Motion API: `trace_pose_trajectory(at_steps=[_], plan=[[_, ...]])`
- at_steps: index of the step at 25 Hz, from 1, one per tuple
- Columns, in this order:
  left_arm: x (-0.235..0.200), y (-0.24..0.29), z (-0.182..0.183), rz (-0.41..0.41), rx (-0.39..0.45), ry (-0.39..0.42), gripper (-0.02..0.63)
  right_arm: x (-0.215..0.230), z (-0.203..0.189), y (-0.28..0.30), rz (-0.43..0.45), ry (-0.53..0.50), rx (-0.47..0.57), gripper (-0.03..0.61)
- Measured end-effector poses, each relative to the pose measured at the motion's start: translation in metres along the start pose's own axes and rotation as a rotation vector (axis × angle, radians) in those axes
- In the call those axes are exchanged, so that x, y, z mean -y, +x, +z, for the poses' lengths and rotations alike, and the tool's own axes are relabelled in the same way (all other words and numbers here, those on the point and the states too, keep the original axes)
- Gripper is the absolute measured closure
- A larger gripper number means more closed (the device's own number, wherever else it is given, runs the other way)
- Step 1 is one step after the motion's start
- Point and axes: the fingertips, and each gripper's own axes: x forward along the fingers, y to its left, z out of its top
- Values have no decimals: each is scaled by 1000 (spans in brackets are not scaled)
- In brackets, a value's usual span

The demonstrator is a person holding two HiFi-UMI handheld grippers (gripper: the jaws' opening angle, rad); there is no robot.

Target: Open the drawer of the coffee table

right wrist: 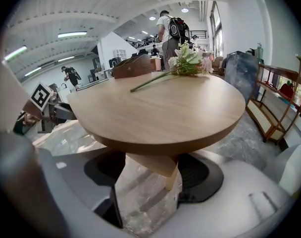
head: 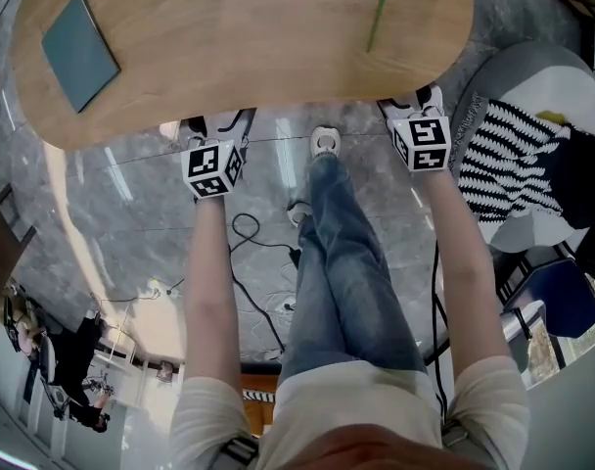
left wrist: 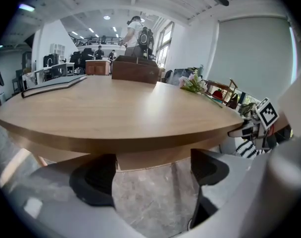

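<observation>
The coffee table in front of you has a light wooden top, smooth and mostly matt, with fine grain and a soft sheen where the light falls. The floor under it looks like grey veined stone or tile, polished glossy enough to mirror the ceiling lights. The book on the table has a dull teal cover. Your left gripper and right gripper have pale grey matt plastic bodies with black matt pads. Your jeans are faded blue denim. The striped cloth beside you is black-and-white fabric.
</observation>
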Motion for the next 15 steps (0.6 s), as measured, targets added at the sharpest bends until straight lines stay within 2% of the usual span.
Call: trace_pose_trajectory(at_steps=[2, 7, 15], plan=[[-2, -1, -1, -2, -2, 11, 127, -1, -1, 1, -2, -7, -7, 247], [-1, -1, 1, 9, 4, -66, 127, -1, -3, 1, -29, -54, -30, 270], [1, -2, -2, -5, -18, -57, 127, -1, -6, 2, -47, -41, -60, 268]])
